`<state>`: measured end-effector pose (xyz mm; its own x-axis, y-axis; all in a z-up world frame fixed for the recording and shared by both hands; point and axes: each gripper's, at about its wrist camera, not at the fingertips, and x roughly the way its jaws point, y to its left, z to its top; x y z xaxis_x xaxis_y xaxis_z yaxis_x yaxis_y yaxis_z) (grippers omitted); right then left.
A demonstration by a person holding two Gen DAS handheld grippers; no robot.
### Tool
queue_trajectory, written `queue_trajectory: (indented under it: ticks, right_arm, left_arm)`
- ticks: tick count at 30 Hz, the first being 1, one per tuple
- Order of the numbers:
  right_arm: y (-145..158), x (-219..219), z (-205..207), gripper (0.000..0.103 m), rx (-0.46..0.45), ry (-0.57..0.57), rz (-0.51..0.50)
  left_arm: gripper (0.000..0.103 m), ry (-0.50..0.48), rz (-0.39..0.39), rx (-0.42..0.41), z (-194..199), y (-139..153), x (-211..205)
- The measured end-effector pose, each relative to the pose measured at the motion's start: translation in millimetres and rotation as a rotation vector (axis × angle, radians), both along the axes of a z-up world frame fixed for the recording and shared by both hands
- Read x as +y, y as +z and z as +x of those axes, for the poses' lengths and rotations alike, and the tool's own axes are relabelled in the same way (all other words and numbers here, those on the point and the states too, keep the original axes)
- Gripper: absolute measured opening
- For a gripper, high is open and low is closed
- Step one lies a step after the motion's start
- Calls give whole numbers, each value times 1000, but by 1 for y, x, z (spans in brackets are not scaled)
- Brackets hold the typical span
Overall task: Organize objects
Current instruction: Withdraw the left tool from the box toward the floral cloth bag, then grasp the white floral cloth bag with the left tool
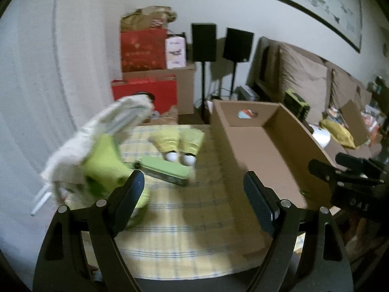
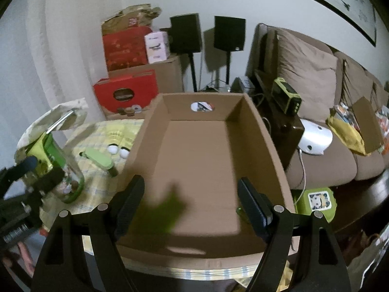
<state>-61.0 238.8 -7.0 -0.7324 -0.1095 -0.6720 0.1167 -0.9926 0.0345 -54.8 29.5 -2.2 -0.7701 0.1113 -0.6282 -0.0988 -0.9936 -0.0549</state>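
Both tongs gape, gripping nothing: left tongs (image 1: pixel 194 202) over the bench (image 1: pixel 184 223), right tongs (image 2: pixel 192 202) above the cardboard box (image 2: pixel 201 160). Green case (image 1: pixel 165 170) and shuttlecocks (image 1: pixel 180 143) wait at 11 o'clock. Danger: clipping the wrapped green bottle (image 1: pixel 102 160), toppling it.

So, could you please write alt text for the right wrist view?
An open hand-held gripper hovers over a nearly empty cardboard box on a yellow checked tablecloth. To its left lie two shuttlecocks, a green case and a glass jar.
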Motion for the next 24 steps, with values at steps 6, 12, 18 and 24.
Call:
queue_trajectory:
  ticks: [6, 12, 18, 24]
  right_arm:
    - [2, -21, -3, 80, -3, 49, -4]
    - [5, -41, -6, 80, -3, 99, -13]
    - [8, -63, -8, 80, -5, 153, -21]
    - [12, -88, -13, 80, -4, 216, -39]
  left_arm:
    - [82, 77, 5, 29, -1, 16, -43]
    - [82, 128, -16, 36, -7, 26, -73]
    - [82, 162, -37, 26, -20, 27, -93]
    - [82, 164, -79, -10, -34, 19, -97]
